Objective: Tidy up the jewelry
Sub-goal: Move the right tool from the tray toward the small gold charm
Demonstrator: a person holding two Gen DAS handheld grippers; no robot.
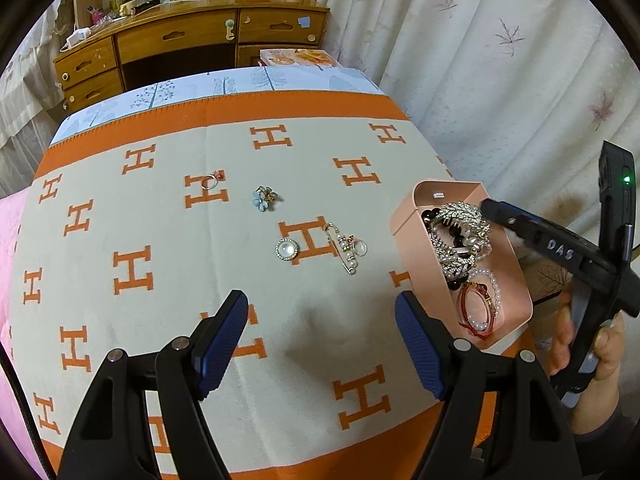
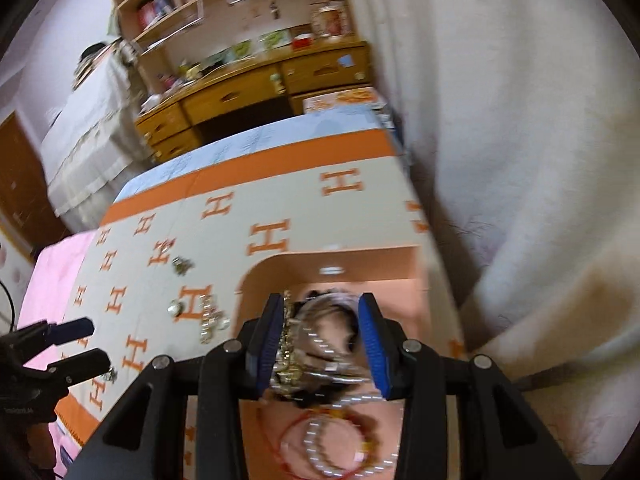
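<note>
Four loose pieces of jewelry lie on the orange-and-cream blanket (image 1: 168, 208) printed with H shapes: one thin ring (image 1: 209, 181) with a small red stone, one blue flower brooch (image 1: 264, 199) just to its right, one round pearl-faced brooch (image 1: 287, 249) nearer the camera, and one long pin brooch (image 1: 346, 249) with beads and a clear stone beside it. At the blanket's right edge stands one pink box (image 1: 416, 268), open on top and crowded with pieces: a large rhinestone leaf clip (image 1: 464, 220) over dark beads, one red oval bangle (image 1: 476, 312) and one pearl bracelet (image 1: 495, 292) at the near end. The left hand-held gripper (image 1: 320, 344) hovers over bare blanket with its two blue pads well apart and nothing between them. The right hand-held gripper (image 2: 322, 344) points down into the box; its two blue pads stand partly apart on either side of the heap, the left pad touching the gold and rhinestone cluster (image 2: 288, 344), the right pad apart from it, so nothing is clamped. This view is blurred. One hand (image 1: 592, 352) holds the right tool's handle.
</note>
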